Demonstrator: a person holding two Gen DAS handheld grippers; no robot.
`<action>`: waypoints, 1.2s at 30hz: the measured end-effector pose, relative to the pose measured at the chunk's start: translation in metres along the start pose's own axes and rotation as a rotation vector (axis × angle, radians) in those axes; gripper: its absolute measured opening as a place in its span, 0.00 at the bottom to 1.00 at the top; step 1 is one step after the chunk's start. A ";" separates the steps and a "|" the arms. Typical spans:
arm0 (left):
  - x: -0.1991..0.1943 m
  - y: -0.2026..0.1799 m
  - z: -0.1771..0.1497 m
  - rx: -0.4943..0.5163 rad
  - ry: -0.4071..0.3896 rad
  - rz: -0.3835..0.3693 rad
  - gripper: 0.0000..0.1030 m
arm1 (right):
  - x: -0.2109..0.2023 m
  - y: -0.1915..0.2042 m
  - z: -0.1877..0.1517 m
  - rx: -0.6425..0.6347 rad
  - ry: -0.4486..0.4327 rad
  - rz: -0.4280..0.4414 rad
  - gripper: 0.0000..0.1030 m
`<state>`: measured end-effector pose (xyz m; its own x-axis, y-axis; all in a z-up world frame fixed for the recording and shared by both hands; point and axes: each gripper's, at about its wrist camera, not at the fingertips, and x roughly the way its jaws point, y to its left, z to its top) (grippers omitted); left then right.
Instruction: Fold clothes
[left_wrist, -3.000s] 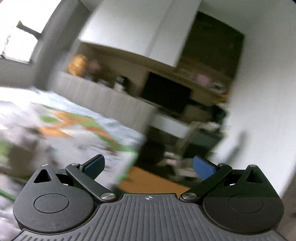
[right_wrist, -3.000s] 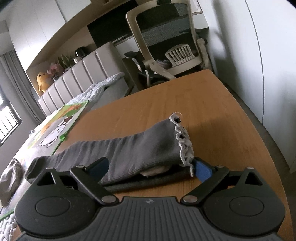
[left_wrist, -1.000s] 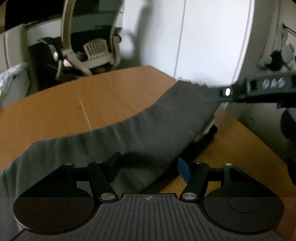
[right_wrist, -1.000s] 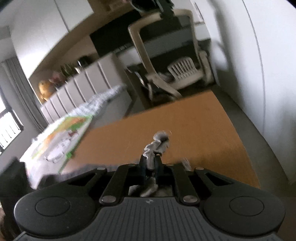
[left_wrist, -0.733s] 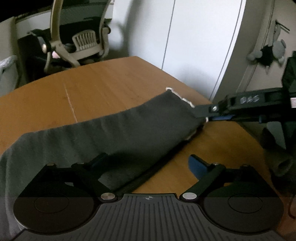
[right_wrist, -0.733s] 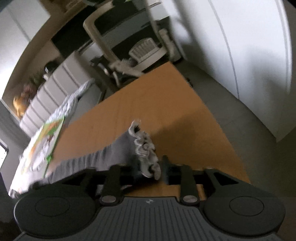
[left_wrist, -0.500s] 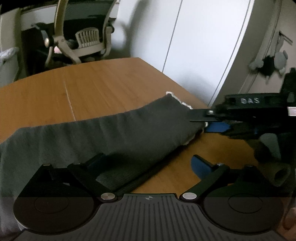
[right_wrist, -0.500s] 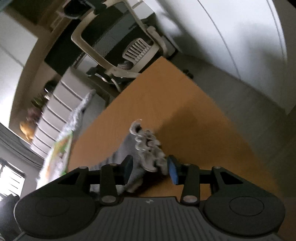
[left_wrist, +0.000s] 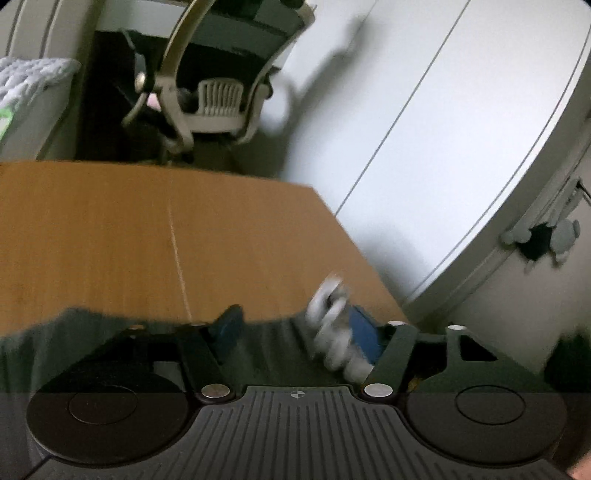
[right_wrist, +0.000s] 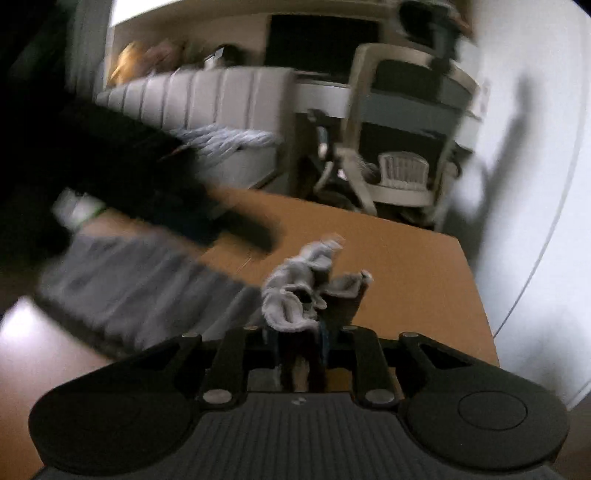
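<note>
The grey garment lies stretched across the wooden tabletop, its pale frilled hem bunched up at the right tool. That tool's jaws are closing, and the hem sits clamped between them, the fabric puffing out just above the narrow gap. The rest of the garment runs off to the left in the right wrist view, blurred, with a dark shape across its far side that cannot be made out.

In the left wrist view the same garment fills the space between the fingers of the left tool, and its hem lies bunched against the right blue pad. The jaws are closing, but the left pad looks free of the cloth, so the grip is not yet firm; blur makes it hard to say more. The garment spreads leftward over the tabletop beneath the tool.

Beyond the tabletop's far edge stands an office chair, with a white wall to its right. The right wrist view also shows a padded headboard and a knitted blanket behind.
</note>
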<state>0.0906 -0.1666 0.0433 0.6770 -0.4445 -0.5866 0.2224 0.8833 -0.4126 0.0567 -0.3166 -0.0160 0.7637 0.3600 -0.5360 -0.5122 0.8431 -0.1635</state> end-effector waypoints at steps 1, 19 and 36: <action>0.002 -0.002 0.002 0.001 -0.005 -0.003 0.65 | 0.001 0.008 0.000 -0.028 0.004 -0.005 0.23; 0.039 0.020 -0.025 -0.012 0.089 0.019 0.63 | -0.011 -0.089 -0.024 0.565 0.054 0.236 0.45; -0.018 0.021 -0.002 -0.145 -0.047 -0.171 0.64 | 0.012 -0.031 -0.009 0.338 0.092 0.140 0.43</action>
<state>0.0815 -0.1402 0.0443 0.6711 -0.5755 -0.4673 0.2358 0.7633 -0.6014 0.0778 -0.3418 -0.0247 0.6489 0.4565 -0.6087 -0.4389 0.8781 0.1907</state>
